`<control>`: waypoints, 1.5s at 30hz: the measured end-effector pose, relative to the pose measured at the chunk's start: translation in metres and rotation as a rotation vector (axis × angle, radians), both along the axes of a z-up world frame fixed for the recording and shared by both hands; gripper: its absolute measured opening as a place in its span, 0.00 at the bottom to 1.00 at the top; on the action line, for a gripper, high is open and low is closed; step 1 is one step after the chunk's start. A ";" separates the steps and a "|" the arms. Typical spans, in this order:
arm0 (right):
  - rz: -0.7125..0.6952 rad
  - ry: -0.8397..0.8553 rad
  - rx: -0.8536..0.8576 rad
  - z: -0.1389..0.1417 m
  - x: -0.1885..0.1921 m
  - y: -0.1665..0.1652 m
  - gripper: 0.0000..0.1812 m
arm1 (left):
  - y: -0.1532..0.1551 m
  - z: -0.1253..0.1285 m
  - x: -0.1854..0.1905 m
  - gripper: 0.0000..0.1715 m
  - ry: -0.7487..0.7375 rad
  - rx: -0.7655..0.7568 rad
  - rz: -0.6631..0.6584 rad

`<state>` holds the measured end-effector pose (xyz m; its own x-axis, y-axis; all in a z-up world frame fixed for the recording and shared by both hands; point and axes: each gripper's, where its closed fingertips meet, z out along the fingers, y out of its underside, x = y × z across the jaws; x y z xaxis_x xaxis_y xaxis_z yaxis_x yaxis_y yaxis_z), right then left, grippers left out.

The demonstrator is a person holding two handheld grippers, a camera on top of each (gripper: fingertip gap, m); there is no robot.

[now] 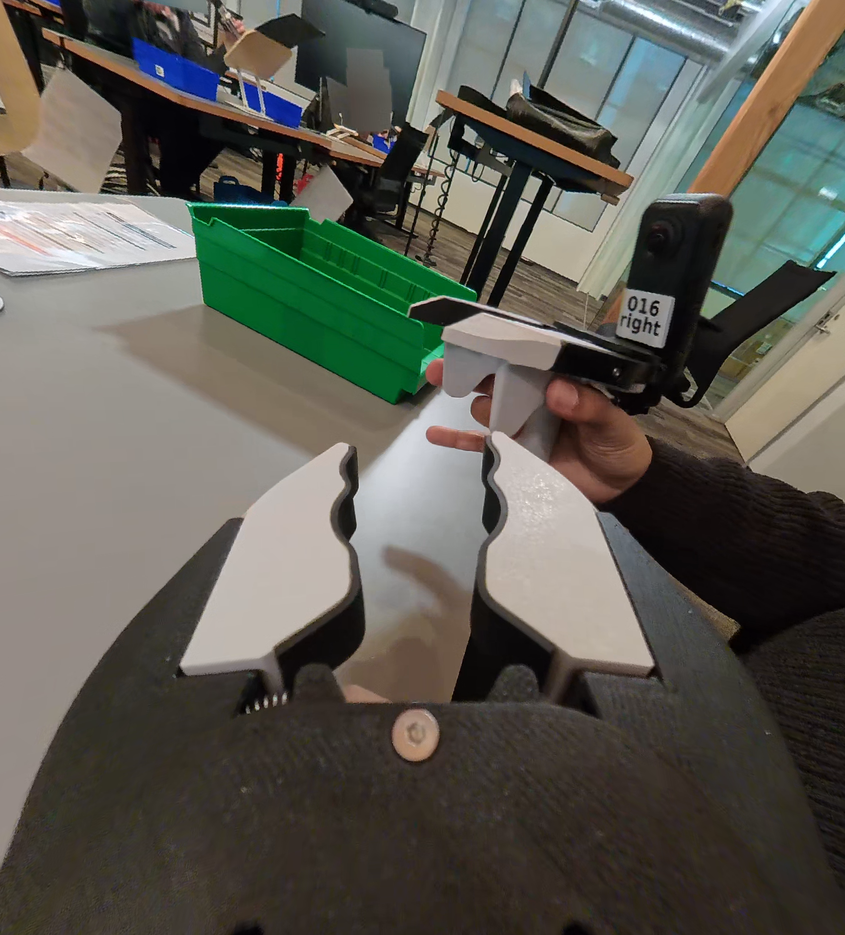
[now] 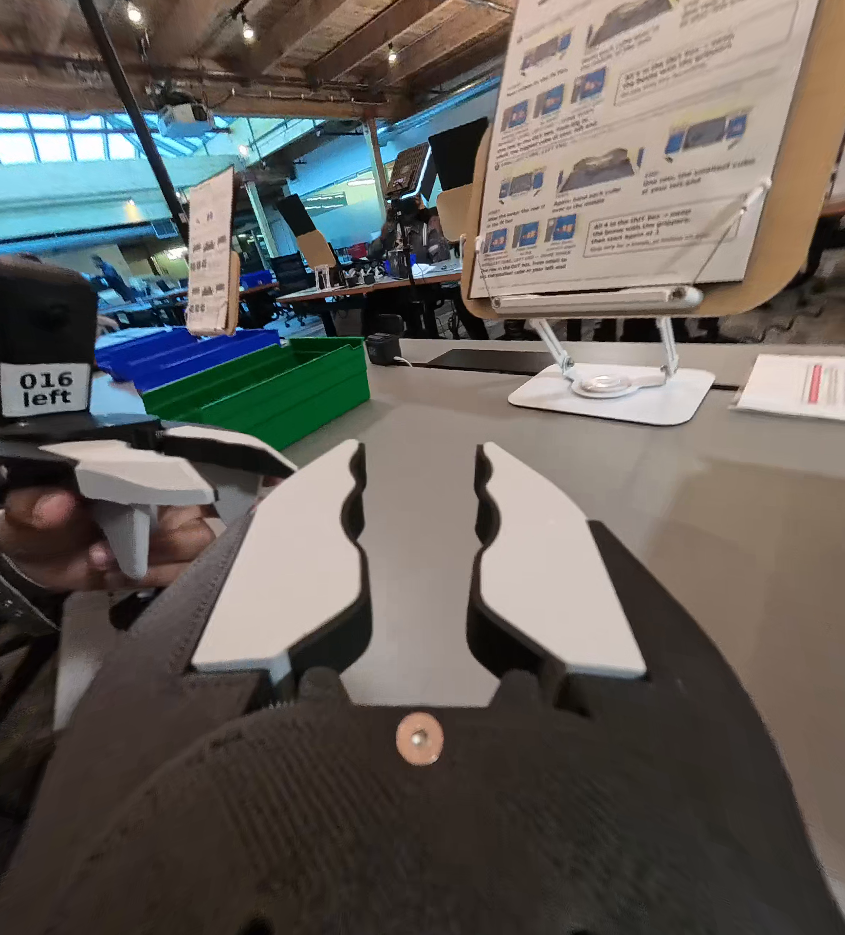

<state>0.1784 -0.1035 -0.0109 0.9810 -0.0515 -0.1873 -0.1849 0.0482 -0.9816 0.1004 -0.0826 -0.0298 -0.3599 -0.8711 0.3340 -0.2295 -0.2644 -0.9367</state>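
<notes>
My left gripper (image 1: 418, 455) is open and empty above the grey table (image 1: 107, 430). Its white fingers (image 1: 304, 531) stand well apart. Ahead of it on the right, a hand holds the other gripper (image 1: 526, 339) by its grey handle, and a black camera with a white label stands on top. A green bin (image 1: 319, 298) stands on the table beyond, and its visible inside looks empty. My right gripper (image 2: 418, 450) is open and empty over the table (image 2: 663, 506). The left gripper (image 2: 157, 460), held in a hand, shows at its left. The green bin (image 2: 263, 384) lies behind it.
A document stand (image 2: 612, 389) holding an instruction sheet (image 2: 623, 136) stands at the table's far right side. Printed papers (image 2: 820, 387) lie beside it, and they also show in the left wrist view (image 1: 56, 232). Blue bins (image 2: 183, 354) sit past the green one. Desks and monitors fill the room behind.
</notes>
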 end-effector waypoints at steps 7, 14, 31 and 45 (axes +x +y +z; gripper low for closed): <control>0.009 -0.107 -0.062 -0.010 -0.020 0.029 0.40 | 0.023 -0.020 0.011 0.20 0.052 0.031 0.067; 0.041 0.070 -0.026 -0.007 0.003 0.095 0.35 | 0.099 -0.017 0.051 0.24 0.007 -0.020 0.287; 0.197 0.297 -0.200 -0.085 0.024 0.103 0.43 | 0.086 -0.079 0.060 0.31 0.157 0.121 0.129; 0.310 0.388 -0.123 -0.076 0.014 0.103 0.34 | 0.077 -0.077 0.054 0.32 0.188 -0.102 0.000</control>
